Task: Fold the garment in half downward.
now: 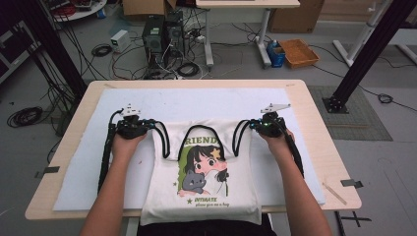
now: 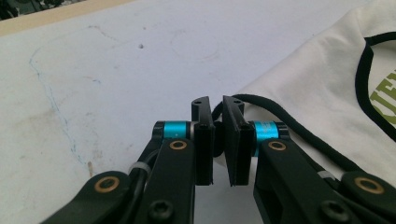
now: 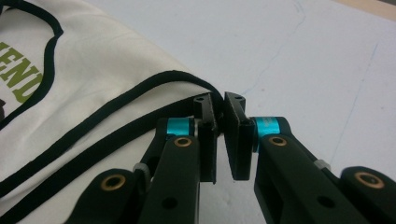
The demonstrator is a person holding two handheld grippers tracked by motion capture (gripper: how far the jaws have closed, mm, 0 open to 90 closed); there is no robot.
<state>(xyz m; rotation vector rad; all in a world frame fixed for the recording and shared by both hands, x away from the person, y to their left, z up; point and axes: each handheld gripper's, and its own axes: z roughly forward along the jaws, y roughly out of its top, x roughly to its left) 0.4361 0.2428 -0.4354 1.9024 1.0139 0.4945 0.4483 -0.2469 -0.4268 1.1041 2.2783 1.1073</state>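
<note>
White mat [image 1: 206, 103] covers the table; the top [image 1: 204, 172] lies at 6 o'clock. Left gripper [image 1: 147, 126] and right gripper [image 1: 247, 125] each clench a black strap [image 3: 140, 84].

The setting is showing itself as a robotics or data-collection lab. A light wooden table [image 1: 314, 142] is standing on a grey floor and carrying a white mat [image 1: 196, 101]. Beyond it, two black computer towers [image 1: 163, 33] are sitting on the floor with loose cables [image 1: 123, 61] spreading around them. Black metal frame posts [image 1: 366, 54] are rising at both sides. Cardboard boxes [image 1: 145, 7] are resting along the far wall, and an open orange tray [image 1: 299, 52] is lying beside a white desk leg [image 1: 263, 37].
</note>
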